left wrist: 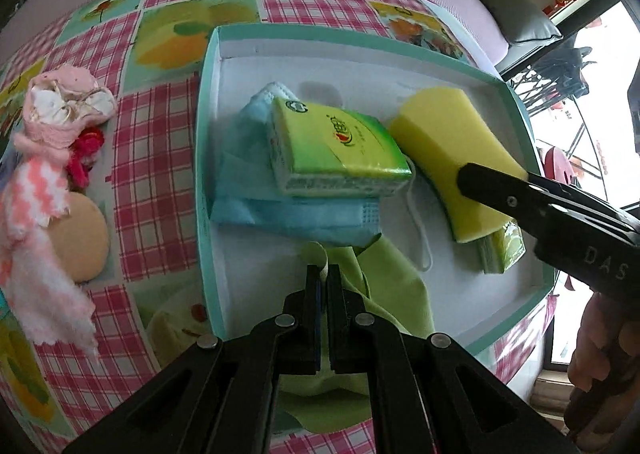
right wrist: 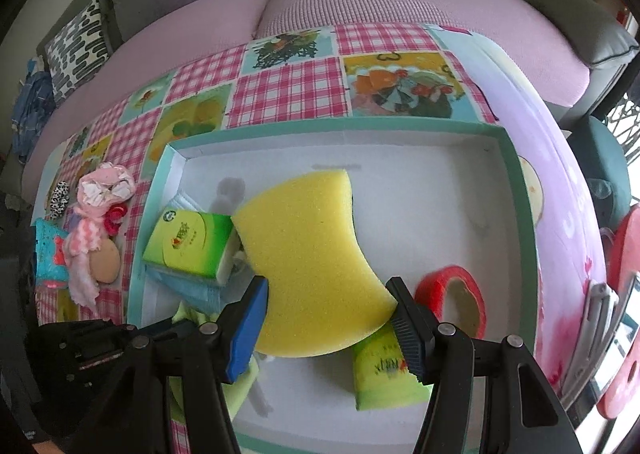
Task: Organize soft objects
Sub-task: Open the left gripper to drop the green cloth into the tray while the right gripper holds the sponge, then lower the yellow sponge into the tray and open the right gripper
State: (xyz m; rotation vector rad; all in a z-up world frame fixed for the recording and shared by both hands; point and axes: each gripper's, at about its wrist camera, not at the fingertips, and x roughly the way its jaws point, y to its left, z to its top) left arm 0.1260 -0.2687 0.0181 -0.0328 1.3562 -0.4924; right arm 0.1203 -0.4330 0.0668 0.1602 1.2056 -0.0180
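Left gripper (left wrist: 325,274) pinched shut, tilted steeply downward; right gripper (right wrist: 328,294) part-open (likewise steeply downward)

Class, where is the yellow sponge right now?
The yellow sponge sits inside the teal box, gripped by the right claw, right of the green tissue pack.
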